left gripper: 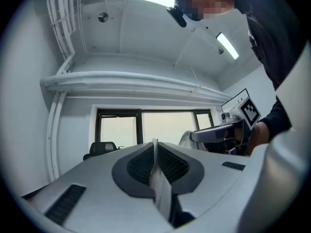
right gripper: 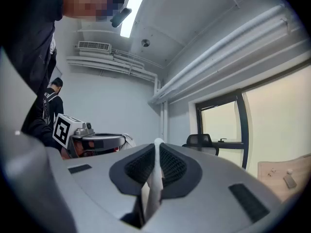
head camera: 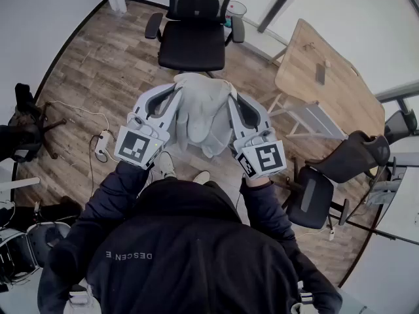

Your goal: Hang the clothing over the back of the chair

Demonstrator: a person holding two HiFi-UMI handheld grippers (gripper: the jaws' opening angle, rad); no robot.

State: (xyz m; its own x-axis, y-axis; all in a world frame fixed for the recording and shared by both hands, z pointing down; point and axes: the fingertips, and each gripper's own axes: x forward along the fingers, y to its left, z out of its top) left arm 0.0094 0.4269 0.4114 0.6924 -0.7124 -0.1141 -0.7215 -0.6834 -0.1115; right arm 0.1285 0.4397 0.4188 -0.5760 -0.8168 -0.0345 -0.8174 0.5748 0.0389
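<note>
With left tongs and right tongs pinching only thin edges, the clothing may slip before the far chair.

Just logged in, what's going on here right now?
A person holds a grey garment up in front of them. The left gripper and the right gripper are both shut on its upper part. The black office chair stands just ahead, and nothing hangs over its back yet.

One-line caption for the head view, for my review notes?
Left gripper and right gripper hold a grey garment up before a black office chair.
</note>
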